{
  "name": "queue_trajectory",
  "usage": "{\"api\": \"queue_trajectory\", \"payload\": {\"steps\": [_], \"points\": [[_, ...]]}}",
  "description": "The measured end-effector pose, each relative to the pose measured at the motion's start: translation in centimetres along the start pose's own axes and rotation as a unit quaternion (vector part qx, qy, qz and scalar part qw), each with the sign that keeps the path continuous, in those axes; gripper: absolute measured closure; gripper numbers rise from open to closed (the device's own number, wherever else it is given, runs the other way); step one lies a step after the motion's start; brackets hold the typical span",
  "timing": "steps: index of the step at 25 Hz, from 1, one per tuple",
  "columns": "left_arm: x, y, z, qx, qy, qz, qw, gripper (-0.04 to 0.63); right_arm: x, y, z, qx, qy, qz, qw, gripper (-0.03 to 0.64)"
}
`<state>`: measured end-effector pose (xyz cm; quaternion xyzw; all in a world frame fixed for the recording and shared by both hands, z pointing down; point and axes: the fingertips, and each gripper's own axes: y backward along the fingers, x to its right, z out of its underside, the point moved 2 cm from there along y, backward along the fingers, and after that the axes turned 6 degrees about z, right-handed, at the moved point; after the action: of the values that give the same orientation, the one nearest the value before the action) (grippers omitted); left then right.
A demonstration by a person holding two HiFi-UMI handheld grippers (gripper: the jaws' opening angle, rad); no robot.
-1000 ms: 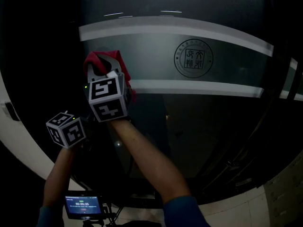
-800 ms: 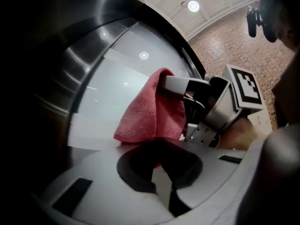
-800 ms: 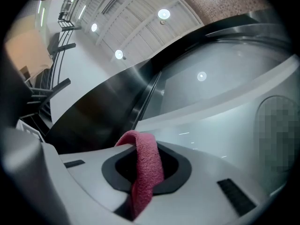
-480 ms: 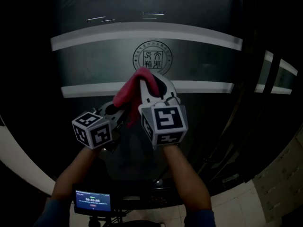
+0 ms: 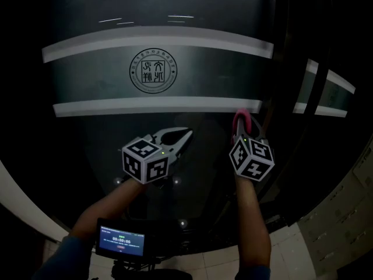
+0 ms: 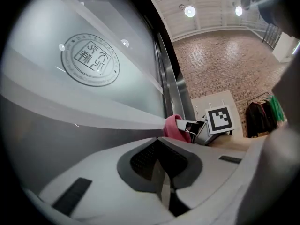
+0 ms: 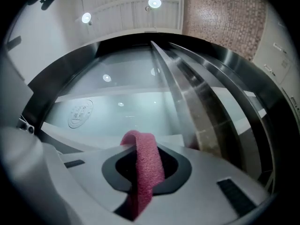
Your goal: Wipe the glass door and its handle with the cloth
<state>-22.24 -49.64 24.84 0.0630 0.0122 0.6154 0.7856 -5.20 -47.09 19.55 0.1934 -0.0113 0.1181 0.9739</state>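
Dimly, ceiling lights (image 7: 154, 3) reflect in the glass door (image 7: 131, 90); right gripper (image 5: 242, 126) fingers pinch the cloth (image 7: 145, 165), left gripper (image 5: 186, 133) fingers pressed together.

I've got the glass door (image 5: 192, 69) walling off everything ahead, bare pane open upper left, dark upright frame (image 5: 281, 69) hemming in my right gripper (image 5: 243, 134), left gripper (image 5: 182, 136) lower centre, open gap between them, screen (image 5: 119, 241) crowding lower left
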Motion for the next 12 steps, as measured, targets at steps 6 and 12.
{"api": "queue_trajectory", "payload": {"steps": [6, 12], "points": [[0.7, -0.6, 1.8, -0.012, -0.001, -0.011, 0.9999, 0.577, -2.4, -1.0, 2.6, -0.03, 0.021, -0.041, 0.999, 0.591], [-2.0, 6.5, 2.8, -0.024, -0.021, -0.08, 0.9962, 0.577, -14.6, -0.5, 4.5, -0.017, -0.015, -0.146, 0.989, 0.591]]}}
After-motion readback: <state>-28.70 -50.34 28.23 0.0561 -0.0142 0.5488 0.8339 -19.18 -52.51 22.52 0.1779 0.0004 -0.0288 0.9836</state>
